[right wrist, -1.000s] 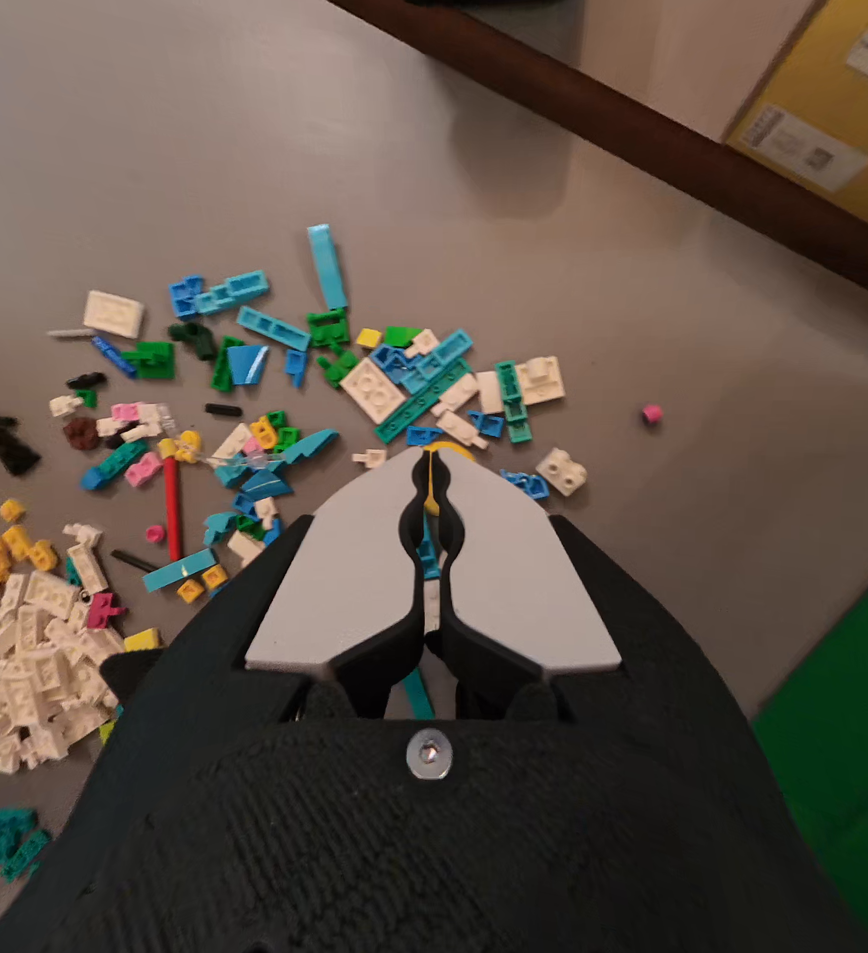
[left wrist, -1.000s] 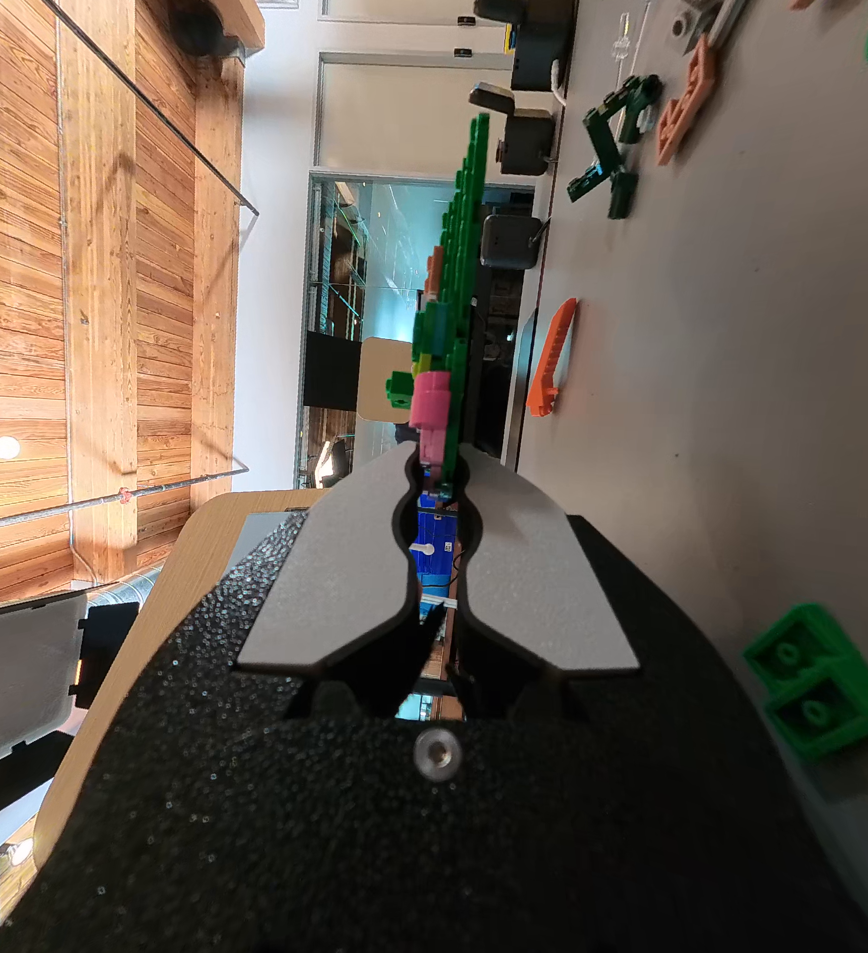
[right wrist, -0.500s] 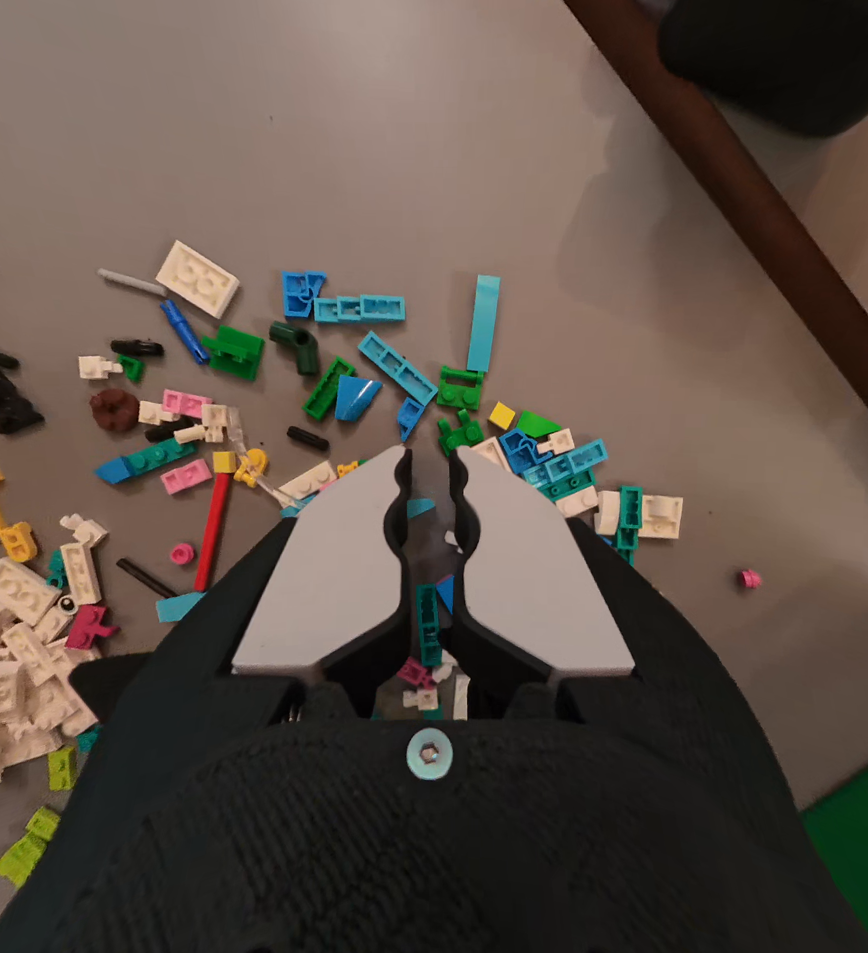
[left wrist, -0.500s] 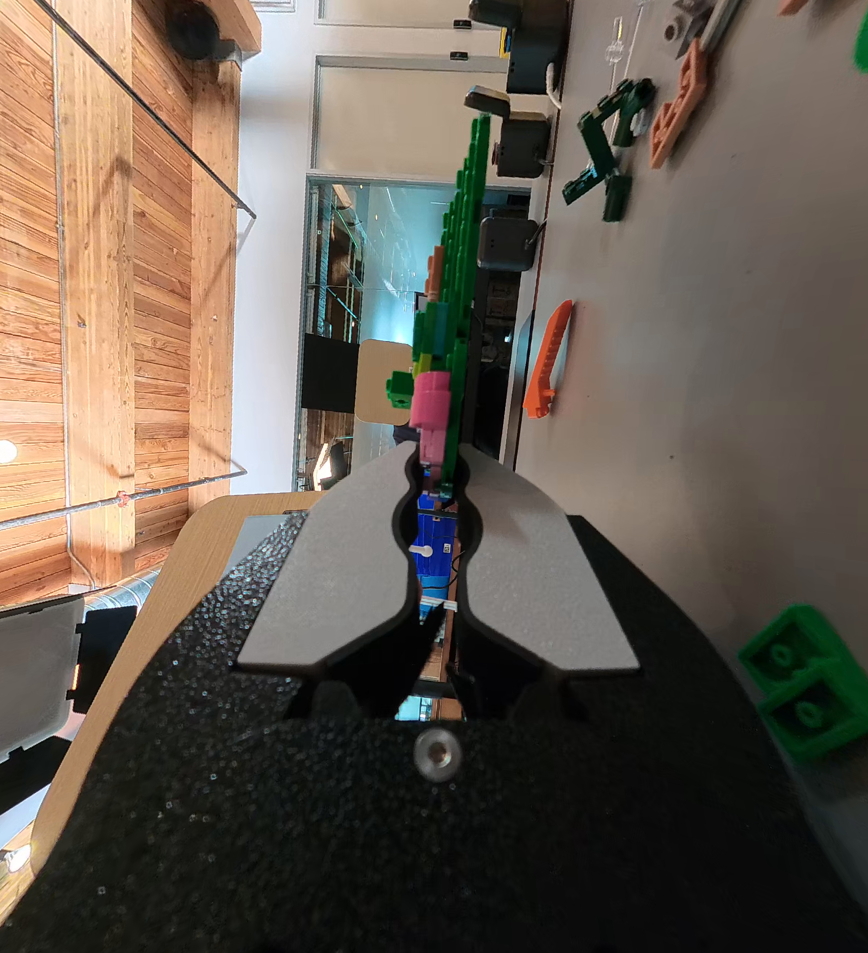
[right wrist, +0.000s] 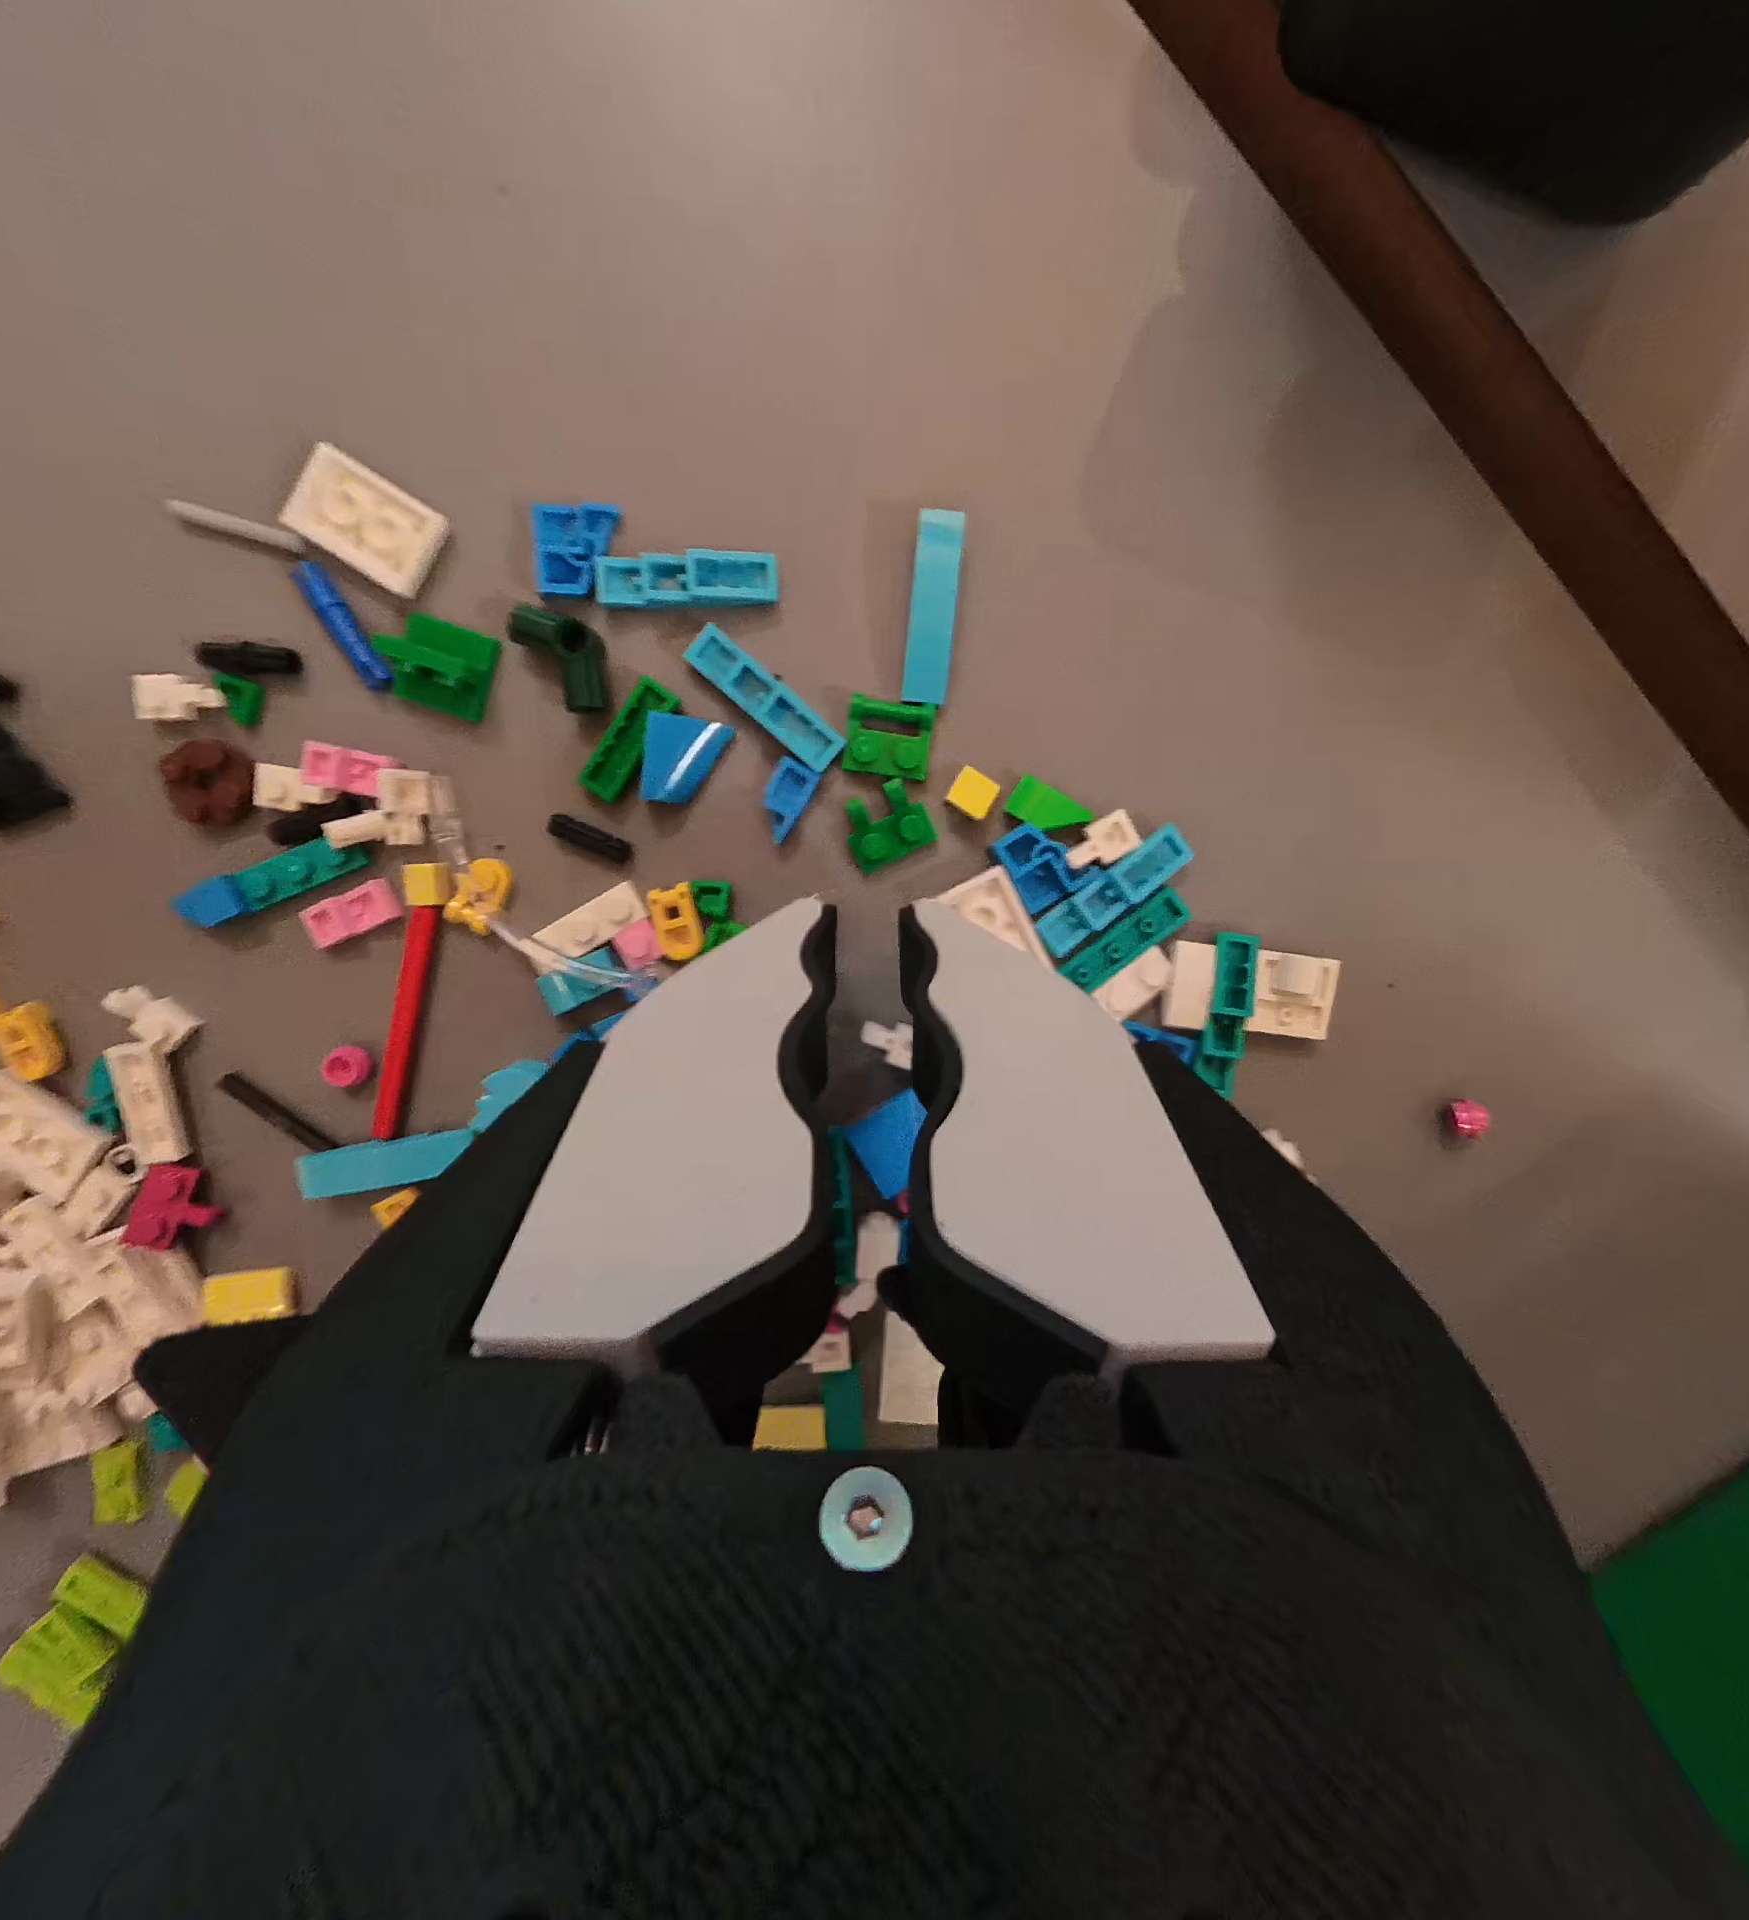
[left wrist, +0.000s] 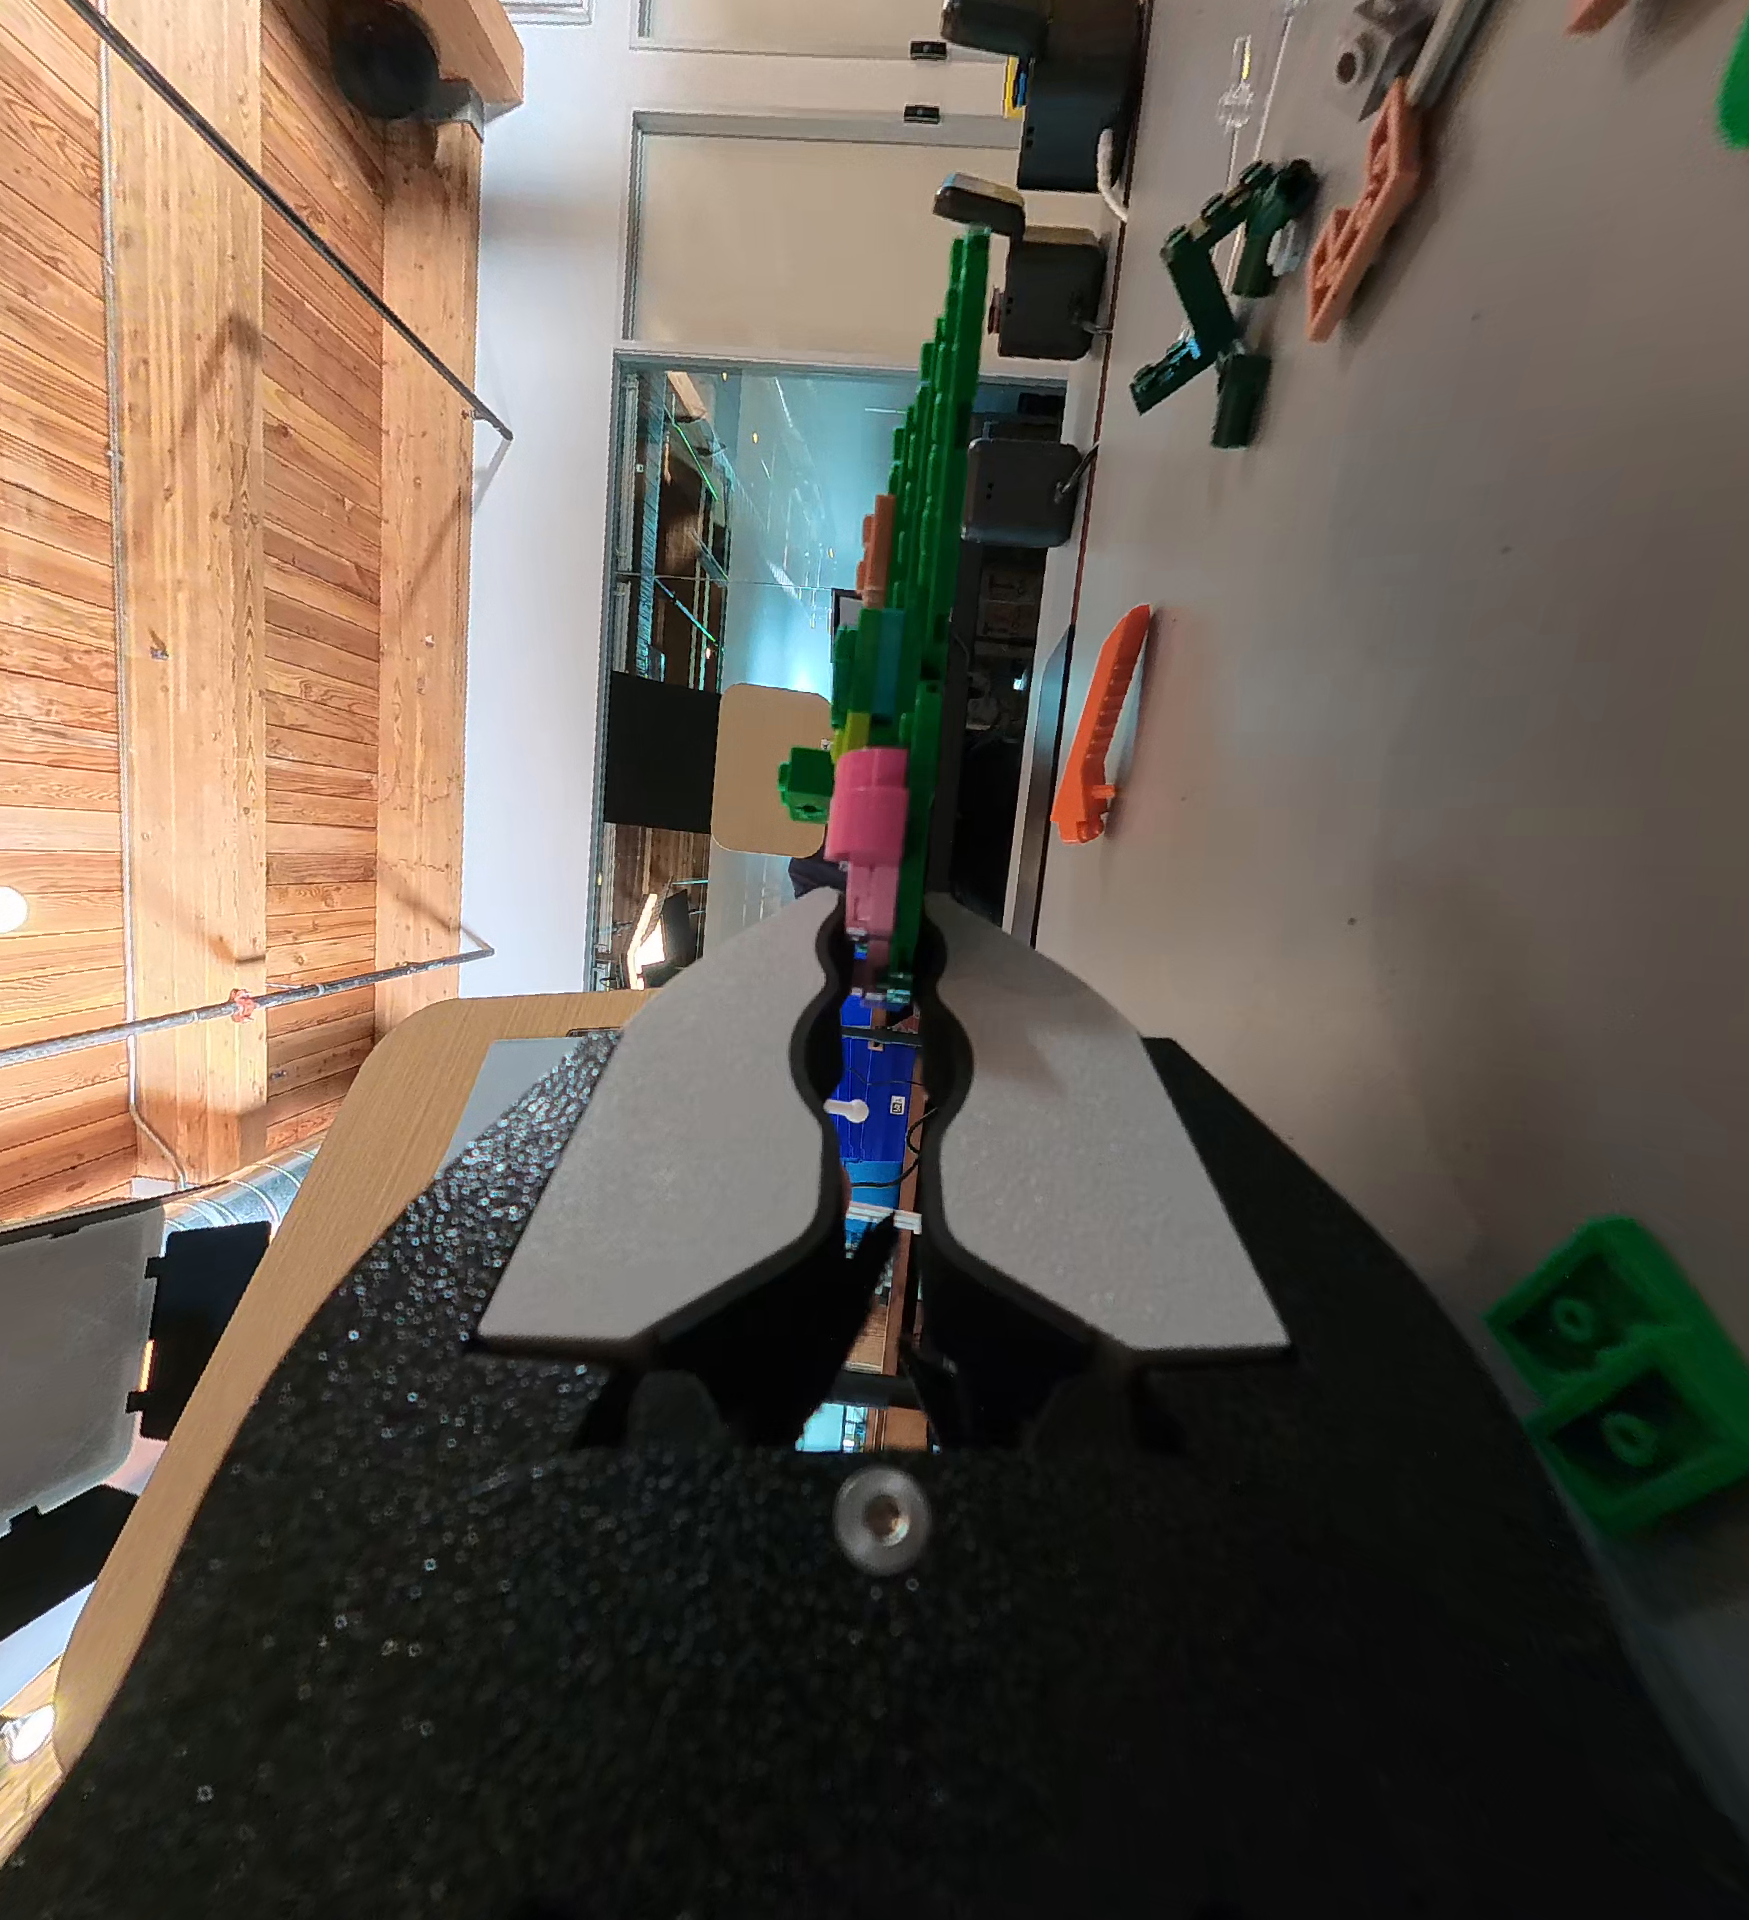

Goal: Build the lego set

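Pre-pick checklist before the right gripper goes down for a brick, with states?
1. Left gripper clamped on the green lego build: ok.
2. Build clear of the grey table: ok, held edge-on beside it.
3. Right gripper open: ok, narrow gap.
4. Right gripper empty: ok, only loose pieces show through the gap.
5. Target brick chosen: cannot tell; green clip pieces lie just ahead of the tips.
6. Descent path clear: not ok, pieces crowd both fingers.

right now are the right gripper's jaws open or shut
Open. The right gripper hangs over the loose lego pieces with a clear gap between its jaws and nothing held.
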The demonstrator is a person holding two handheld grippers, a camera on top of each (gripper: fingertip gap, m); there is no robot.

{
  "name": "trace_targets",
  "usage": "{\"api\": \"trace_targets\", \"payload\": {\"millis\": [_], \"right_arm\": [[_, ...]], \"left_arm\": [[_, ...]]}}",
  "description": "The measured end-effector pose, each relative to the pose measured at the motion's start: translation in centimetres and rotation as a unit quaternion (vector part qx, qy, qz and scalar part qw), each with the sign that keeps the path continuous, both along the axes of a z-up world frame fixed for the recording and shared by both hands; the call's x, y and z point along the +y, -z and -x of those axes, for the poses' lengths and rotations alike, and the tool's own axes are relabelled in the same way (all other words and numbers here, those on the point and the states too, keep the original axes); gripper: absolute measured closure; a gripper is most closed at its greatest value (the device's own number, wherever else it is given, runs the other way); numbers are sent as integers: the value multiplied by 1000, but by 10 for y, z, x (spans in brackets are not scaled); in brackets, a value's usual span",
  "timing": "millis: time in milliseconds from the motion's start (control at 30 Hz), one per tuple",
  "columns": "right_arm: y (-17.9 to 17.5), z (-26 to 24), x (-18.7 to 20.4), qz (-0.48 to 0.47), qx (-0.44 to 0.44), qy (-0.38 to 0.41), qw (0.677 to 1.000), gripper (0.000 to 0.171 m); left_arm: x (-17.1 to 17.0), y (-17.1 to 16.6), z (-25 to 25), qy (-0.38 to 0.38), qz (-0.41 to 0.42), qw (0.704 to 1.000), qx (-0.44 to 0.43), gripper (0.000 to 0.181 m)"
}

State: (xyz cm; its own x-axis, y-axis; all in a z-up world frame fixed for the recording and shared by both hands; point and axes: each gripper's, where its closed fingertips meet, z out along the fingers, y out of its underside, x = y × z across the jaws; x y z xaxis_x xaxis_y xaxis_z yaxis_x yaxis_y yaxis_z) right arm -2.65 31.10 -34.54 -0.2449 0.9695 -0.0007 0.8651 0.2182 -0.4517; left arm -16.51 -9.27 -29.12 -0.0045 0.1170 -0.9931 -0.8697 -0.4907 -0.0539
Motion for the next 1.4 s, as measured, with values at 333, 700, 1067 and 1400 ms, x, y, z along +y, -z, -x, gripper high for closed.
{"api": "trace_targets", "payload": {"millis": [333,700,1067,1400], "right_arm": [[4,-16,-2,-34,-49,-19,998,165],[11,-14,-20,-30,-81,-67,994,166],[6,-31,-21,-29,-114,-82,990,164],[6,-47,-3,-86,-149,-83,982,165]], "left_arm": [[0,0,-1,1,1,1000,1,172],[0,0,-1,2,3,1000,4,172],[0,1,-1,3,3,1000,2,172],[0,1,-2,3,4,1000,3,172]]}}
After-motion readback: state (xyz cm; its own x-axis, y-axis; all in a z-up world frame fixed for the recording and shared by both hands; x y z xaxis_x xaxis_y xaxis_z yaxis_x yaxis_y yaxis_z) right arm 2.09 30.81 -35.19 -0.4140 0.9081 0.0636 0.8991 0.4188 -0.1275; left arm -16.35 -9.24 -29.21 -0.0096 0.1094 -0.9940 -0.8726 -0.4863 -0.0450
